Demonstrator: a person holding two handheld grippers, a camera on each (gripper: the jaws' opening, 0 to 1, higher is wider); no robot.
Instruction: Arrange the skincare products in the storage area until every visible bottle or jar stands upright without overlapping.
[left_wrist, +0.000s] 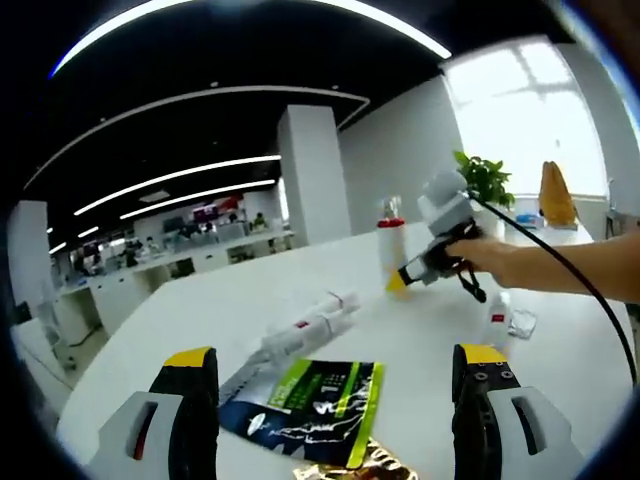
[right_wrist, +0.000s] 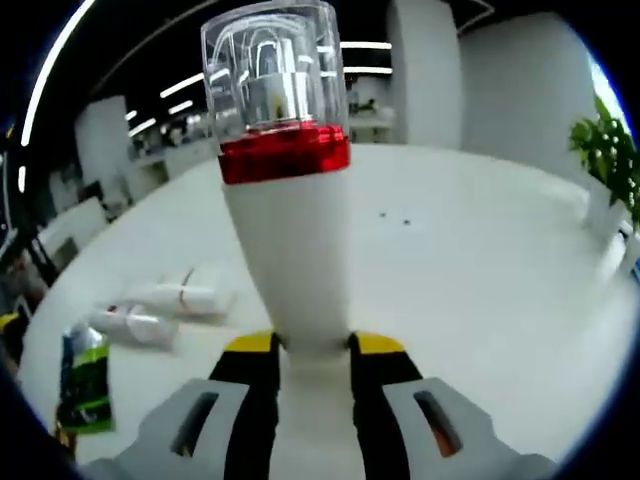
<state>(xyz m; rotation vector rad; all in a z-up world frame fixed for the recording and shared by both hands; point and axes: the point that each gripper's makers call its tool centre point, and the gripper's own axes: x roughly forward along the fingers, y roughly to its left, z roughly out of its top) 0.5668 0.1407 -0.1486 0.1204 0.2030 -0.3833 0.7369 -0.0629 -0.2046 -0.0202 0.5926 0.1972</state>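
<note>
A: What do the right tongs (right_wrist: 312, 350) hold now?

B: They are closed on the white pump bottle (right_wrist: 288, 240), low on its body, upright over the counter (right_wrist: 470, 260). I would lower it straight and release only when the base sits flat.

A: And the left tongs (left_wrist: 335, 375)?

B: Wide apart, holding nothing, above a green sachet (left_wrist: 322, 395).

A: How does the bottle look?

B: White body, red collar, clear cap. Two white tubes (left_wrist: 305, 325) lie on their sides, near the sachet.
</note>
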